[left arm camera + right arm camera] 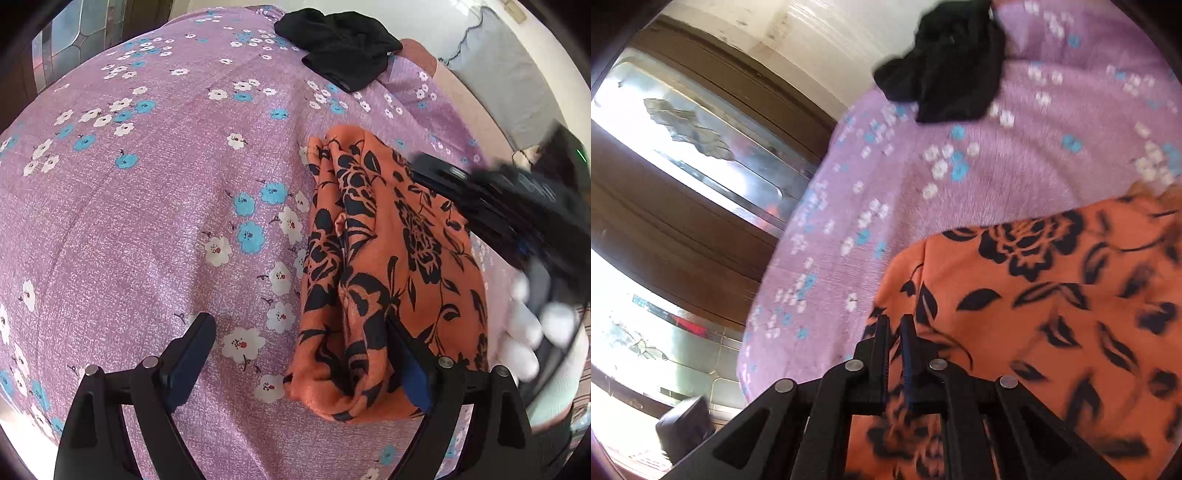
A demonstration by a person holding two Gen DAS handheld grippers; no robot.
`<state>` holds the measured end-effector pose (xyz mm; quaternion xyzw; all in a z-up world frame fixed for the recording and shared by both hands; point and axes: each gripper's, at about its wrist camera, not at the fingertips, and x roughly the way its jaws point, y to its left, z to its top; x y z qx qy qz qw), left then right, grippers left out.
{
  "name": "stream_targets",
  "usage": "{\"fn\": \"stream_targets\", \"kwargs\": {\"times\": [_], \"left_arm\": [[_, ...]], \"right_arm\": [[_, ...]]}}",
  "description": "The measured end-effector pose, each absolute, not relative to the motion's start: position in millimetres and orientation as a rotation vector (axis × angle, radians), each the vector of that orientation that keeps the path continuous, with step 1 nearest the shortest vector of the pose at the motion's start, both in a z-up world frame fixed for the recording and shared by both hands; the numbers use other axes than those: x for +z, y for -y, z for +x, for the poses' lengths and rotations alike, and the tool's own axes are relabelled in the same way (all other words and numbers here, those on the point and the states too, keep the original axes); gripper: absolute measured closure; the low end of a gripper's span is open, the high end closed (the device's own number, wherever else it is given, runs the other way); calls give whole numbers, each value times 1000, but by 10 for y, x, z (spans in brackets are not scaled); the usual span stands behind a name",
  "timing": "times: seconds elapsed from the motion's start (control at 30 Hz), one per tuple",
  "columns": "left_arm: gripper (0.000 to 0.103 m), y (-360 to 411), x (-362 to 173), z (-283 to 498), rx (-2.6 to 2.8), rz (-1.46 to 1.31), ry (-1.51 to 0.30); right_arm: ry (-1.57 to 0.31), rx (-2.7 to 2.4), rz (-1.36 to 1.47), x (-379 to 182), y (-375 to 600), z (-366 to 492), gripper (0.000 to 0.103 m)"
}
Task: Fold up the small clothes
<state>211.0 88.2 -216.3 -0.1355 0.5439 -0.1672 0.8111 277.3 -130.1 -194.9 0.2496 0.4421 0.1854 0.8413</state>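
Orange floral garment (388,266) lying bunched on the purple flowered bedsheet (147,206); left gripper (299,354) spread wide, one finger resting on the garment; right gripper (894,332) hovering over the garment, fingers nearly together, pinching nothing visible; black garment (340,48) sitting well beyond the orange one.

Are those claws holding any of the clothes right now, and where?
Left gripper is open, holding nothing. Right gripper looks nearly shut over the orange garment's edge; an actual pinch cannot be told.

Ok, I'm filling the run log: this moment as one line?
left hand-held gripper: open, over orange floral garment | right hand-held gripper: shut, above garment | black garment: unfolded, far on bedsheet
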Motion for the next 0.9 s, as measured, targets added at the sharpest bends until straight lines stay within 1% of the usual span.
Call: {"fn": "stream_targets", "kwargs": {"times": [0.07,0.17,0.27,0.33,0.37,0.4,0.43,0.53,0.63,0.73,0.83,0.9], "left_arm": [[12,-982,-2085,2069,-346,-303,-1123],[12,-1089,-1960,2008,-324,-299,-1055],[12,-1071,-1969,1980,-277,-231,-1049],[12,-985,-2083,1990,-219,-143,-1090],[12,-946,-2140,2004,-203,-123,-1113],[12,-939,-2188,2015,-196,-122,-1134],[12,-948,-2211,2022,-187,-129,-1139],[12,-917,-2204,2008,-169,-101,-1119],[12,-826,-2194,1993,-141,-60,-1087],[12,-731,-2107,1928,-96,11,-1013],[12,-545,-1943,1794,-29,121,-884],[12,-472,-1872,1758,5,150,-830]], "right_arm": [[-908,365,480,-1782,1421,2459,95],[-907,346,431,-1697,1592,1986,95],[-934,311,415,-1813,1740,1541,95],[-993,293,397,-2049,1767,1380,95],[-1054,279,383,-2259,1761,1325,94],[-1042,294,406,-2406,1791,1281,96],[-968,316,451,-2452,1854,1207,96],[-961,337,493,-2495,1929,1216,96],[-953,348,457,-2498,1920,1225,96],[-927,370,456,-2500,1949,1195,96],[-883,392,484,-2528,1959,1125,96],[-870,390,501,-2525,1962,1082,96]]}}
